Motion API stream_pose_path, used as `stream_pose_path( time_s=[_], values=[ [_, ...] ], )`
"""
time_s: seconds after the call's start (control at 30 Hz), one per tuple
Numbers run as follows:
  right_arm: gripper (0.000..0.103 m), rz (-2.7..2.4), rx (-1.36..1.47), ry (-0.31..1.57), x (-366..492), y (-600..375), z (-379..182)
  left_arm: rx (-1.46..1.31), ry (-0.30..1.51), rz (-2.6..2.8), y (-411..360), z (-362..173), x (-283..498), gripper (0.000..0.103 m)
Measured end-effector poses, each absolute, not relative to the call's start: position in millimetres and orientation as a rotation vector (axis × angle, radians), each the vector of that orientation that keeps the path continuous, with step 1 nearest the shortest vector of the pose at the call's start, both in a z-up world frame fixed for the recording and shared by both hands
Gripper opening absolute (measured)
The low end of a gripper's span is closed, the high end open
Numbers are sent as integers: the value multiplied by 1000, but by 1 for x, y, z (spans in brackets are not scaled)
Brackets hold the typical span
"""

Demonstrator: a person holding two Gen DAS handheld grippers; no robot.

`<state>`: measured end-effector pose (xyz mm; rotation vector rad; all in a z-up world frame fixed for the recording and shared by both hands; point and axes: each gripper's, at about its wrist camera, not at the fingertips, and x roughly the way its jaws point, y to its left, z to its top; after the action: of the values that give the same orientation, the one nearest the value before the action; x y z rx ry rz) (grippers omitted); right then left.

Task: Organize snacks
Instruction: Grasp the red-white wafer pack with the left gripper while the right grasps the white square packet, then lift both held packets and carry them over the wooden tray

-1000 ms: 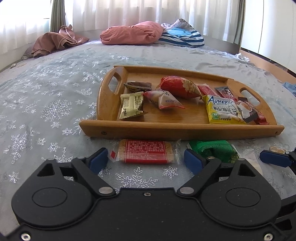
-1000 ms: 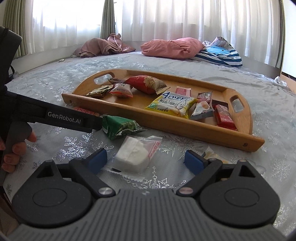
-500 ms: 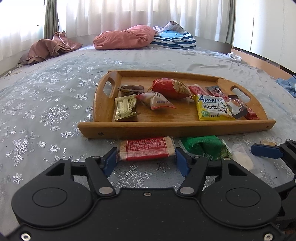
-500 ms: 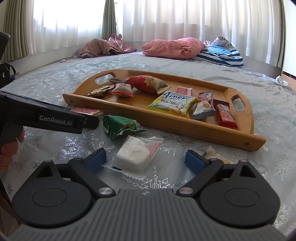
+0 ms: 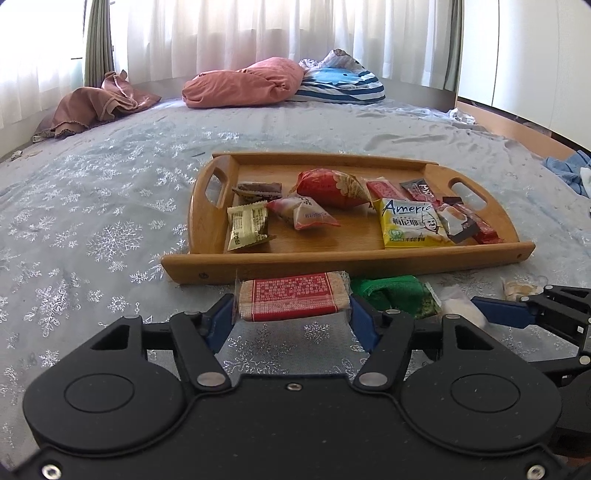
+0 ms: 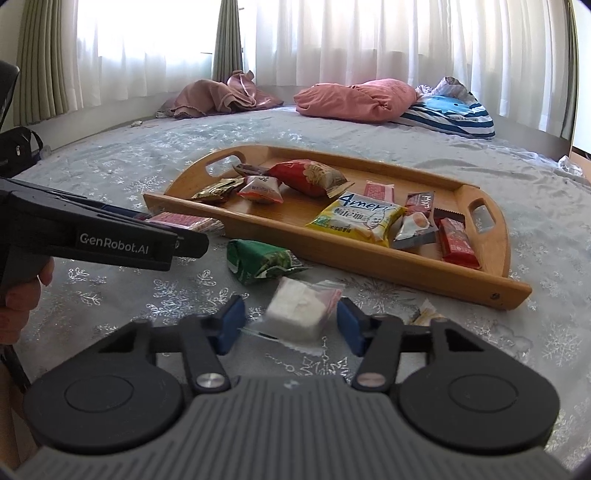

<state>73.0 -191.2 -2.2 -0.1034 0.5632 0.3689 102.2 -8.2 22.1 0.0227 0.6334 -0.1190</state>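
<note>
A: We see the left gripper (image 5: 293,314) now lifting the red cracker pack (image 5: 293,301), clamped; the right gripper (image 6: 291,325) has just been closing around the white packet (image 6: 301,308).

B: We count nine snacks on one tray (image 5: 332,264); green bag (image 6: 258,260) and a small wrapper (image 5: 517,288) on the bedspread.

A: Right grip, we cannot tell.

You are looking across a bed spread (image 5: 110,206) of pale blue-grey cloth printed with white snowflakes. At twelve o'clock, white sheer curtains (image 5: 258,33) glow with daylight; a green drape (image 6: 229,40) hangs between them. A pink pillow (image 5: 243,83) and a blue striped cushion (image 5: 343,85) lie at the far edge, a brownish bundle of cloth (image 5: 96,107) at ten o'clock. At two o'clock stands a white wardrobe (image 5: 524,55).
</note>
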Motion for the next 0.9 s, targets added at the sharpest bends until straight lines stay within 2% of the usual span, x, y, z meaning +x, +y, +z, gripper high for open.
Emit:
stream_pose_path(
  time_s=[0.03,0.1,0.9],
  values=[
    [54,366,-105,561,72,-191,-2,26,632,-120,-9,23,101,63],
    [49,365,-109,559,71,-190,-1,33,630,-122,-10,24,100,63],
    [47,220,-98,465,68,-206,31,11,583,-135,-8,52,108,63]
  ],
)
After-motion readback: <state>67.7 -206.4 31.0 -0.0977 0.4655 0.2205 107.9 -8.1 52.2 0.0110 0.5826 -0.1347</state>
